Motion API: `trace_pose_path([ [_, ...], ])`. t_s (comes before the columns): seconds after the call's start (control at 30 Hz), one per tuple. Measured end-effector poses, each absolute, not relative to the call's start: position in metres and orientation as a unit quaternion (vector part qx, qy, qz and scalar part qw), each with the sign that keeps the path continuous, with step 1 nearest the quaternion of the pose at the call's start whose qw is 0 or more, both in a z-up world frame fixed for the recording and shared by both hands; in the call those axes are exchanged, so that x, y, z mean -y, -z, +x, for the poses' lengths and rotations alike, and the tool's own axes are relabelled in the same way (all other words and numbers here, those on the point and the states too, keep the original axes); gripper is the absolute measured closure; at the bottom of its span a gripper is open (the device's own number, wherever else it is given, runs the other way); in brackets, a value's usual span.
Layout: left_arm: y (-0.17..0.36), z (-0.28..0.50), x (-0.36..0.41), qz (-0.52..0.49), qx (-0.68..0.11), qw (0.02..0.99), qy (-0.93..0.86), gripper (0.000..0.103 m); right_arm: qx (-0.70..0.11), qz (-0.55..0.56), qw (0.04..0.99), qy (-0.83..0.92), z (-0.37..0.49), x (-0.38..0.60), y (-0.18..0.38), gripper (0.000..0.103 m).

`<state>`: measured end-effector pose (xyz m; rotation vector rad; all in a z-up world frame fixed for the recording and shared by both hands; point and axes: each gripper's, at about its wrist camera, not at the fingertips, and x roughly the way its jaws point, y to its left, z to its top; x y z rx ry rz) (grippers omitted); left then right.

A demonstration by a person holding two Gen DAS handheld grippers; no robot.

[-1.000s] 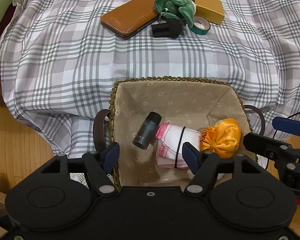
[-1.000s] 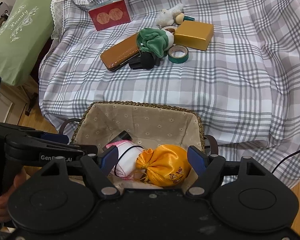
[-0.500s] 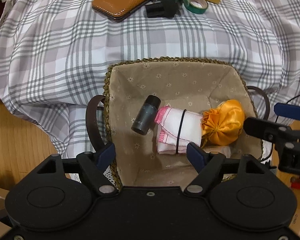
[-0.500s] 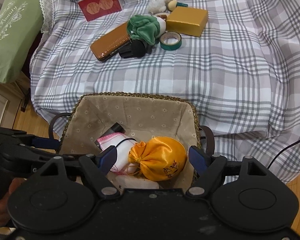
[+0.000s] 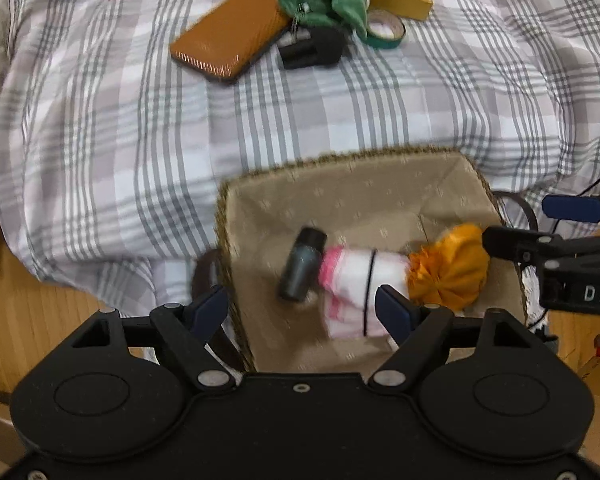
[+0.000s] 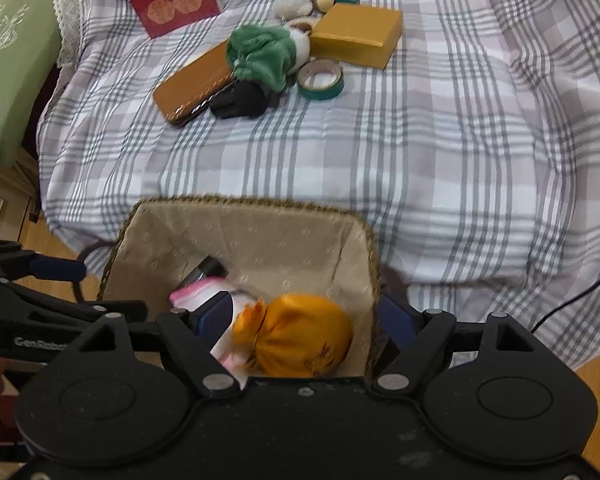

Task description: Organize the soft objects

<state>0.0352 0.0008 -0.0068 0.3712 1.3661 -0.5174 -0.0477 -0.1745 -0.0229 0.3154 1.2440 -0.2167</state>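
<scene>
Both grippers have spread wider since a second ago. Left gripper [image 5: 300, 308] hangs released over the basket [image 5: 340, 168]; right gripper [image 6: 304, 316], released, straddles the orange pouch [image 6: 308, 336] beside the rolled towel [image 5: 356, 276].

basket [image 6: 256, 204]: near, below the plaid cloth [image 6: 420, 140]
orange pouch [image 6: 300, 336]: inside basket, between the spread right gripper [image 6: 304, 320] jaws, unpinched

One basket [image 5: 452, 176]; in it one bottle [image 5: 302, 266], one towel roll [image 5: 352, 276], one orange pouch [image 5: 450, 270]; two plush toys [image 6: 266, 54].
</scene>
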Motion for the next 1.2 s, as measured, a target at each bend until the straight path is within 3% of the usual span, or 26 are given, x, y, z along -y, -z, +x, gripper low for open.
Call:
trace_pose_path([
  [0.7, -0.013, 0.159, 0.047, 0.124, -0.547, 0.800, 0.212, 0.025, -0.472, 0.146, 0.849, 0.189, 0.072, 0.250, 0.009, 0.023],
  [1.2, 0.015, 0.261, 0.128, 0.114, -0.516, 0.829, 0.184, 0.025, -0.413, 0.134, 0.870, 0.232, 0.153, 0.298, 0.026, 0.023],
])
